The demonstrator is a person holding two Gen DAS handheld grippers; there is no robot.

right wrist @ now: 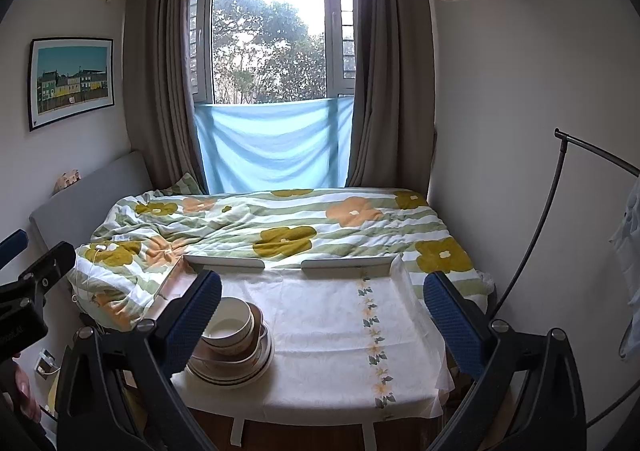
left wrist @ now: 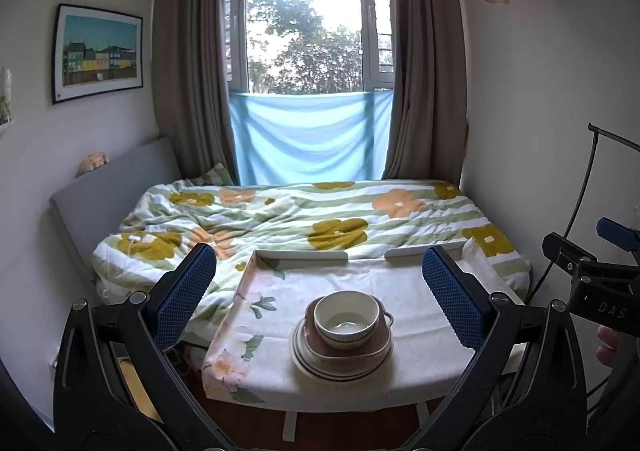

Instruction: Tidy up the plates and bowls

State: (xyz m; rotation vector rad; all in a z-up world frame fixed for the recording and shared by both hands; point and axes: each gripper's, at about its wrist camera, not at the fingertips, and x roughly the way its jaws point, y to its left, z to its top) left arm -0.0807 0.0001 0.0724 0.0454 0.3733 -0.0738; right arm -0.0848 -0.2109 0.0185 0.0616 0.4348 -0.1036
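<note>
Bowl (left wrist: 346,317) atop plates (left wrist: 340,361), 6 o'clock on table (left wrist: 400,291). Ceramic: stiff, slippery, fragile (grip rim). Left gripper (left wrist: 318,293), right gripper (right wrist: 322,309) wide, empty.

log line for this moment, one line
left tool: open, empty | right tool: open, empty | cream ceramic bowl: atop stacked plates | floral-cloth table: stack untouched
</note>
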